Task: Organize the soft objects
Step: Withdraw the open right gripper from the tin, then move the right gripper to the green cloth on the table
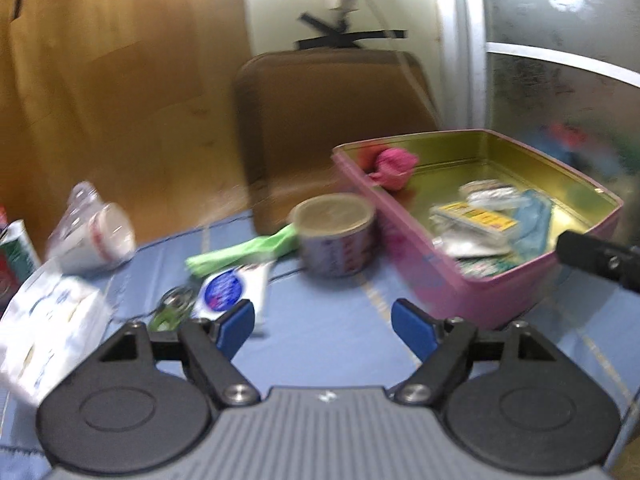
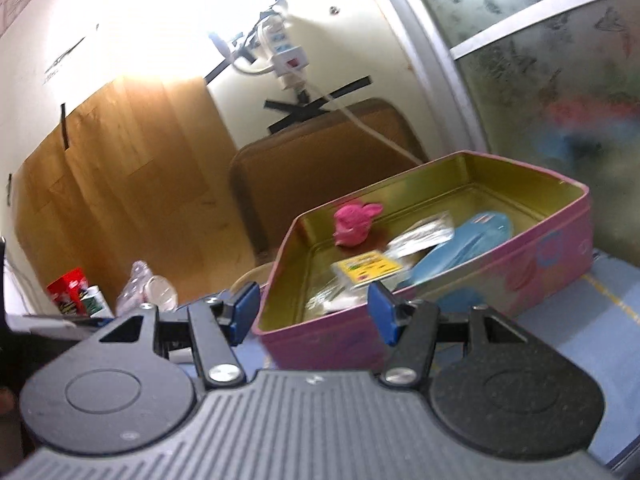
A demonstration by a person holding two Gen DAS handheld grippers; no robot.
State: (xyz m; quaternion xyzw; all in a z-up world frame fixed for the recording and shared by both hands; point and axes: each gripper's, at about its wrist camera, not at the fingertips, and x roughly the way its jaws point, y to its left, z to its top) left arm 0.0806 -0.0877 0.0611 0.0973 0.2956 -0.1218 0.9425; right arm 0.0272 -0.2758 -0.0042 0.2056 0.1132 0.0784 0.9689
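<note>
A pink tin box point(image 1: 480, 292) with a gold-coloured inside stands open on the blue tablecloth point(image 1: 320, 320); in its far corner lies a crumpled pink cloth ball point(image 1: 394, 168), and nearer the front sit a yellow-labelled packet point(image 1: 472, 216), clear plastic sachets point(image 1: 468, 240) and a light blue soft item point(image 1: 532, 224), perhaps a folded cloth, though blur hides its form. The left gripper point(image 1: 323, 322) hangs with its blue pads point(image 1: 240, 320) spread apart and nothing between them; the tin lies ahead and to its right, a round can point(image 1: 334, 236) straight ahead, a green cloth point(image 1: 244, 250) and a white sachet with a blue label point(image 1: 228, 292) just ahead on its left. The right gripper point(image 2: 312, 312) is likewise spread and empty, just before the tin's near wall point(image 2: 320, 344), the pink ball ahead of it inside.
</note>
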